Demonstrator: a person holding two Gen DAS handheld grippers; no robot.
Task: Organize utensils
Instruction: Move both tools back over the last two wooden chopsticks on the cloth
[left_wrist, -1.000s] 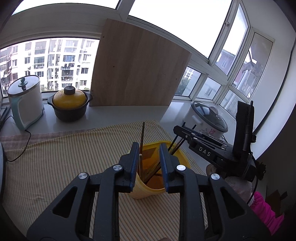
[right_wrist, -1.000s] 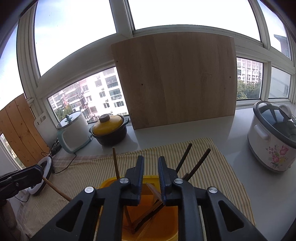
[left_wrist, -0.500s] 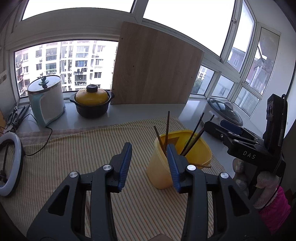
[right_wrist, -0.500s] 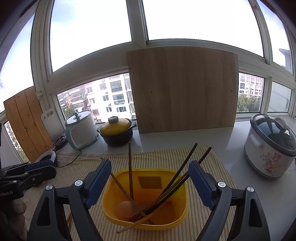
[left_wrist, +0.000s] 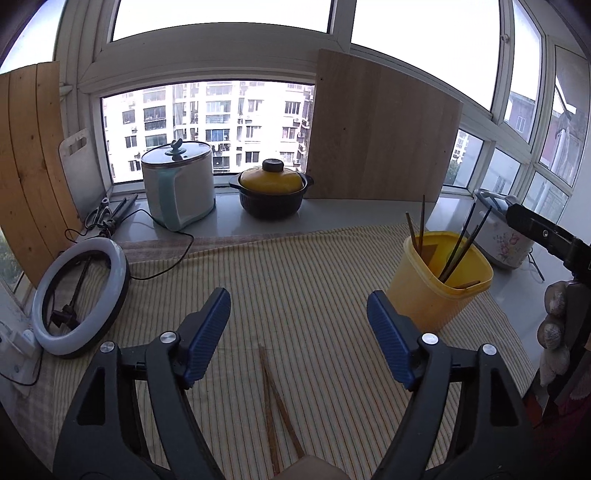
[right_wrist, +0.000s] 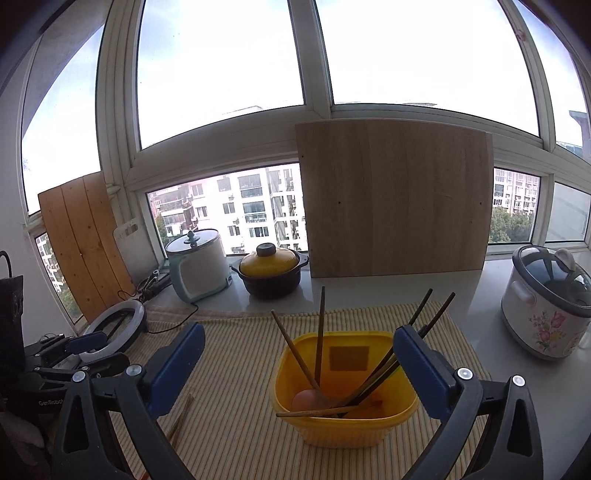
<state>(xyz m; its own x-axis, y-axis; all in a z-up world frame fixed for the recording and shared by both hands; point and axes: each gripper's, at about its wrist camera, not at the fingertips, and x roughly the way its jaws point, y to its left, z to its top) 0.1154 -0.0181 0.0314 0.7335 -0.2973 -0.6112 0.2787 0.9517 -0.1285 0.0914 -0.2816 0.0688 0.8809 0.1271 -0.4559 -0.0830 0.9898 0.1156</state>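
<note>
The left gripper (left_wrist: 298, 332) hangs over the striped cloth (left_wrist: 303, 266) that covers the desk (left_wrist: 229, 218). Its jaws stand wide apart, having just been opening, and nothing is between the pads. A pair of brown chopsticks (left_wrist: 275, 398) lies flat on the cloth below and just in front of this gripper, roughly midway between its two fingers, crossing near the far end and spreading toward the camera. The pads do not touch them.

The yellow tub (left_wrist: 439, 280) stands upright on the cloth ahead and to the right of the left gripper, near its right finger but apart from it. Several chopsticks lean inside the tub, some brown and some dark.

The right gripper (right_wrist: 298, 365) faces the same yellow tub (right_wrist: 343, 417) from the near side. Its jaws are spread as wide as they go, having just been opening, and they sit on either side of the tub's upper part without pressing on it. Dark chopsticks (right_wrist: 413, 347) in the tub lean toward the right finger and pass behind it. Brown chopsticks (right_wrist: 314, 350) stand toward the left inside, and one more lies across the bottom beside a spoon bowl (right_wrist: 304, 400).

In the right wrist view the loose pair of chopsticks (right_wrist: 181, 419) shows on the cloth to the left of the tub, partly hidden by the left finger of the right gripper.
</note>
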